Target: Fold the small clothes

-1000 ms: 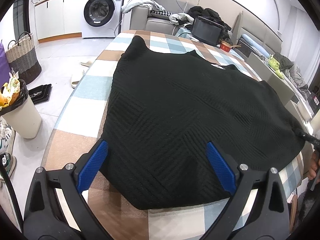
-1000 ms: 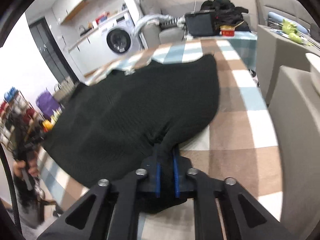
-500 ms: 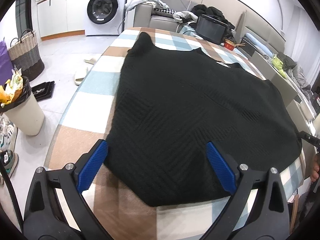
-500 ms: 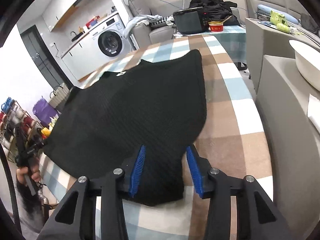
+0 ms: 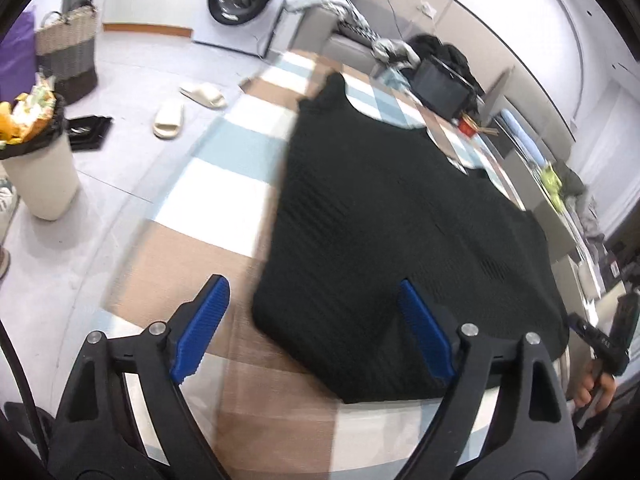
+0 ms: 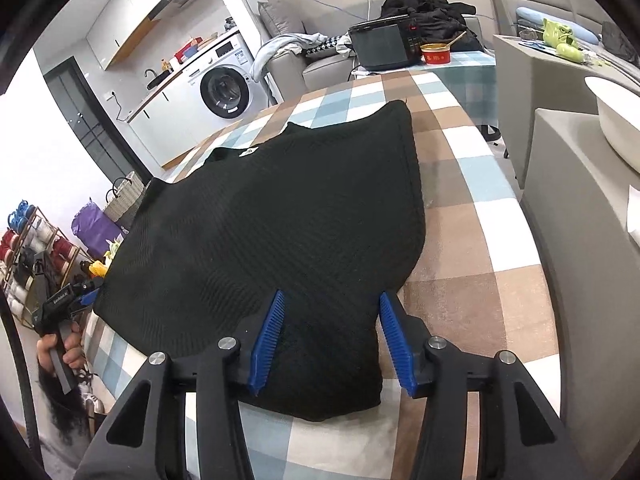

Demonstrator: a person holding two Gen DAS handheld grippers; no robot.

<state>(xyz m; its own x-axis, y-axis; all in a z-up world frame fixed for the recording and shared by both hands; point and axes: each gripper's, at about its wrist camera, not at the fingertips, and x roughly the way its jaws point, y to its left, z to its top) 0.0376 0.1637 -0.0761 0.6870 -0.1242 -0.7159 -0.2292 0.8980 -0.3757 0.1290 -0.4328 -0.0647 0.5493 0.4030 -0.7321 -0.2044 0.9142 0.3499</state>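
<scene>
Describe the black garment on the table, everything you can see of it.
The black garment is a knit top with a ribbed, chevron-like texture, spread flat on the checked tablecloth. Its neckline, with a small white label, lies at the far end; the hem faces the cameras. The right gripper stands open, its fingers either side of a near corner; whether they touch it is unclear. The left gripper is open over the other near corner. Neither holds it.

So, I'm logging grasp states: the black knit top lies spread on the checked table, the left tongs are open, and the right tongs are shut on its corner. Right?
Not quite. The right tongs are open too: in the right wrist view the blue pads stand apart either side of the corner of the black knit top, gripping nothing. The top is spread on the checked table, and the left tongs are open.
</scene>
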